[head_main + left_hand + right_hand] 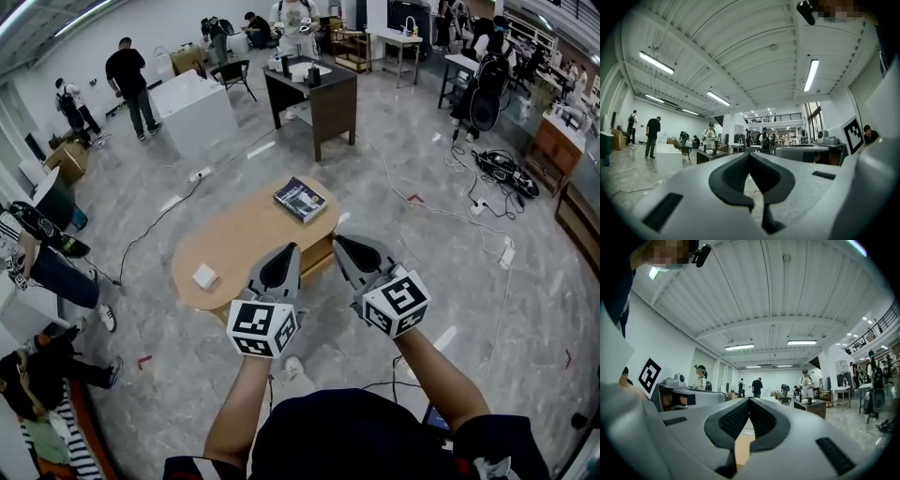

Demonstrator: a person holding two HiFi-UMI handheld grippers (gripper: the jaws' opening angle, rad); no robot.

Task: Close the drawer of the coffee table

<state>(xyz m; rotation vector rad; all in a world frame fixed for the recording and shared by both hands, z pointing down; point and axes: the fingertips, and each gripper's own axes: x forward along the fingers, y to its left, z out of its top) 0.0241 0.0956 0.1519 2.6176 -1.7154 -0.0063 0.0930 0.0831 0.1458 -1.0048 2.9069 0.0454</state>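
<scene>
1. Both jaws are pressed tip to tip, empty: left gripper [289,251]; right gripper [341,242]
2. The drawer [317,259] appears mid-frame in the bench's [234,246] near side, between both tips; the push probably runs up-frame; the right gripper seems slightly nearer

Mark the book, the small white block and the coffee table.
book [300,199], head view, middle of its cover.
small white block [204,276], head view, its top face.
coffee table [239,239], head view, bare tabletop.

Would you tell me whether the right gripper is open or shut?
Shut. The right gripper has its two jaw tips touching in its own view, with nothing held between them.
</scene>
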